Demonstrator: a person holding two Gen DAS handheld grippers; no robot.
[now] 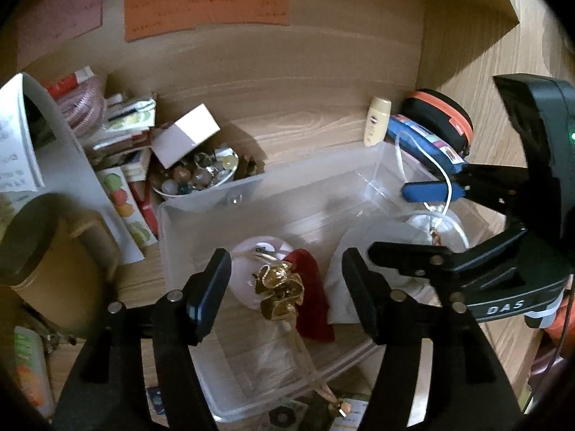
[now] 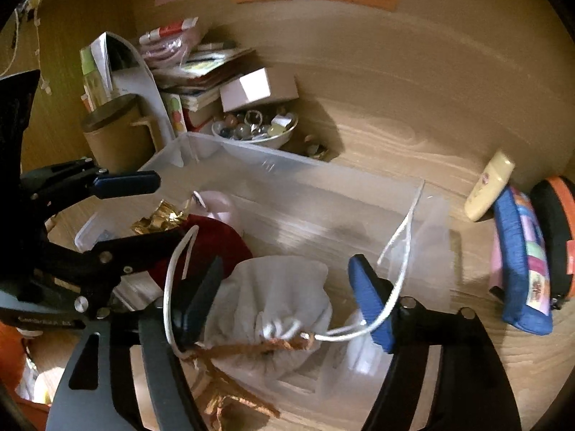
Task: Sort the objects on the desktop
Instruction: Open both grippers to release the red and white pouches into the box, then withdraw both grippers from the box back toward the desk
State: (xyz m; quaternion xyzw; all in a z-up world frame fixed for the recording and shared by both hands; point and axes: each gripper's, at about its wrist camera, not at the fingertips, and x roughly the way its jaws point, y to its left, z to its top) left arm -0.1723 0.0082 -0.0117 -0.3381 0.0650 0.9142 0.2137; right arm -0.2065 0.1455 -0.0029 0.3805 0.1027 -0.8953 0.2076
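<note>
A clear plastic bin (image 1: 251, 194) (image 2: 323, 183) stands on the wooden desk. In it lie a red pouch (image 1: 312, 291) (image 2: 212, 240), a gold ribbon bow (image 1: 280, 291) (image 2: 158, 219) on a pale round pouch (image 1: 248, 255), and a white drawstring pouch (image 2: 284, 294) (image 1: 366, 251). My left gripper (image 1: 284, 280) is open above the bow and red pouch. My right gripper (image 2: 287, 305) (image 1: 413, 222) is open over the white pouch, whose white cord (image 2: 391, 305) loops over its fingers.
A bowl of marbles (image 1: 201, 176) (image 2: 255, 129), a small white box (image 1: 187, 133), stacked booklets (image 1: 122, 133) and a brown canister (image 1: 46, 251) crowd the left. A cream bottle (image 1: 377, 118) (image 2: 488, 186), a blue case (image 2: 524, 258) and a black-orange case (image 1: 445, 118) sit right.
</note>
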